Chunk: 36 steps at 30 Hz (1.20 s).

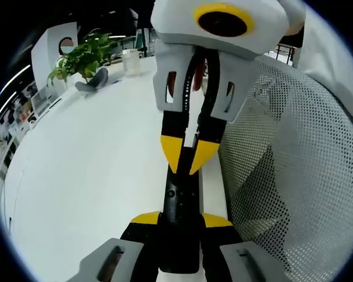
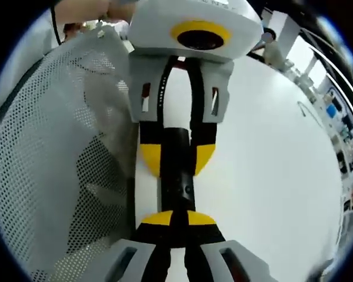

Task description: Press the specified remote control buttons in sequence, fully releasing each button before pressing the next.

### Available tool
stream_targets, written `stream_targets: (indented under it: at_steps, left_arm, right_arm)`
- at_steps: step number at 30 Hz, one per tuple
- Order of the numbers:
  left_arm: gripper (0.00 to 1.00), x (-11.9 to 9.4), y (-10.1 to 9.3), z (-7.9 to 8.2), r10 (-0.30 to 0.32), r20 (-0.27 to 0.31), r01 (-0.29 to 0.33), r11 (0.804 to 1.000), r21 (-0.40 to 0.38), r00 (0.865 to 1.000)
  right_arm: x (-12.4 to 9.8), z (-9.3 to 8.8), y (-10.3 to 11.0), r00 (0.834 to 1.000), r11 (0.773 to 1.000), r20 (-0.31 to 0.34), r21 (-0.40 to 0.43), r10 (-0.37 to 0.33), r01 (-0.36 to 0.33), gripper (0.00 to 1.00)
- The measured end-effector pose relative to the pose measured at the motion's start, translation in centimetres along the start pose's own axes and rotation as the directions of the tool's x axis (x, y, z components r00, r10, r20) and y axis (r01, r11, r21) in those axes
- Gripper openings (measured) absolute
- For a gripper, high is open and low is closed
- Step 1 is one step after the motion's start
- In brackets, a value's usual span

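A slim black remote is held over the edge of the white table. My left gripper is shut on its near end, one yellow-tipped jaw on each side. My right gripper comes down from the top of the left gripper view, jaws shut, its yellow tips together on the remote's far part. In the right gripper view the remote runs straight ahead from my right gripper, whose tips meet over it. The left gripper clamps the remote from the far side. The buttons are too dark to make out.
A white mesh chair back stands close beside the grippers, also seen as mesh in the right gripper view. On the table's far end are a green plant, a grey object and a pale cup. Shelves line the room's edge.
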<state>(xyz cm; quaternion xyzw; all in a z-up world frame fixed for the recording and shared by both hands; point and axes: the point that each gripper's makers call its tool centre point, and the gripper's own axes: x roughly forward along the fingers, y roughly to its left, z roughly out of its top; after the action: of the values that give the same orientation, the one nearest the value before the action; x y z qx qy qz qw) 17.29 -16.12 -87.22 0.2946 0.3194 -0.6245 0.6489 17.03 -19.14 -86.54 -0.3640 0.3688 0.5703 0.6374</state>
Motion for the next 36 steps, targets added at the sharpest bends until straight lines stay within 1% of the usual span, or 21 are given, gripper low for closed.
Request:
stream_targets:
  at_steps: [2, 3, 8, 19, 24, 26, 27, 29, 31, 33, 34, 36]
  left_arm:
    - [0.24, 0.00, 0.00, 0.00, 0.000, 0.001, 0.000, 1.000, 0.000, 1.000]
    - [0.24, 0.00, 0.00, 0.00, -0.001, 0.001, 0.001, 1.000, 0.001, 1.000]
    - [0.24, 0.00, 0.00, 0.01, -0.005, -0.003, 0.005, 1.000, 0.003, 1.000]
    - [0.24, -0.02, 0.00, 0.00, -0.004, 0.004, 0.004, 1.000, -0.002, 1.000]
    - [0.24, -0.03, -0.03, 0.00, -0.004, 0.002, 0.004, 1.000, 0.001, 1.000]
    - [0.24, -0.01, -0.04, -0.02, -0.005, -0.003, 0.005, 1.000, 0.007, 1.000]
    - [0.24, -0.04, -0.05, -0.03, -0.005, -0.005, 0.005, 1.000, 0.004, 1.000]
    - [0.24, -0.05, -0.07, -0.04, -0.006, -0.006, 0.006, 1.000, 0.004, 1.000]
    - [0.24, -0.06, -0.09, -0.05, -0.006, -0.005, 0.007, 1.000, 0.004, 1.000]
    - [0.24, -0.08, -0.10, -0.05, -0.006, -0.004, 0.006, 1.000, 0.004, 1.000]
    - [0.24, -0.09, -0.11, -0.06, -0.006, -0.002, 0.006, 1.000, 0.002, 1.000]
    - [0.24, -0.10, -0.12, -0.06, -0.005, -0.001, 0.005, 1.000, 0.000, 1.000]
  right_arm:
    - [-0.17, -0.13, -0.06, 1.000, 1.000, 0.024, -0.013, 0.001, -0.001, 0.03]
    - [-0.19, -0.11, -0.09, 0.999, 1.000, 0.033, -0.003, 0.002, -0.001, 0.04]
    - [-0.25, -0.01, -0.08, 0.999, 1.000, 0.050, 0.013, 0.004, -0.004, 0.03]
    - [-0.44, -0.39, 0.01, 0.999, 1.000, 0.038, -0.008, 0.006, -0.006, 0.02]
    - [-0.23, -0.32, 0.13, 1.000, 0.998, -0.010, -0.053, 0.015, -0.016, 0.01]
    - [-0.18, -0.30, 0.02, 1.000, 0.999, -0.019, -0.028, 0.025, -0.025, 0.01]
    - [-0.20, -0.34, 0.01, 0.999, 0.999, -0.021, -0.039, 0.030, -0.031, 0.01]
    - [-0.25, -0.37, -0.07, 0.999, 0.999, -0.009, -0.004, 0.036, -0.036, 0.01]
    - [-0.30, -0.41, 0.06, 1.000, 1.000, 0.001, 0.004, 0.027, -0.027, 0.02]
    - [-0.36, -0.41, 0.16, 1.000, 1.000, 0.019, -0.005, 0.009, -0.008, 0.02]
    - [-0.36, -0.31, 0.05, 0.999, 0.999, 0.044, 0.035, -0.010, 0.009, 0.02]
    - [-0.43, -0.29, -0.02, 0.997, 0.997, 0.076, 0.072, -0.022, 0.017, 0.02]
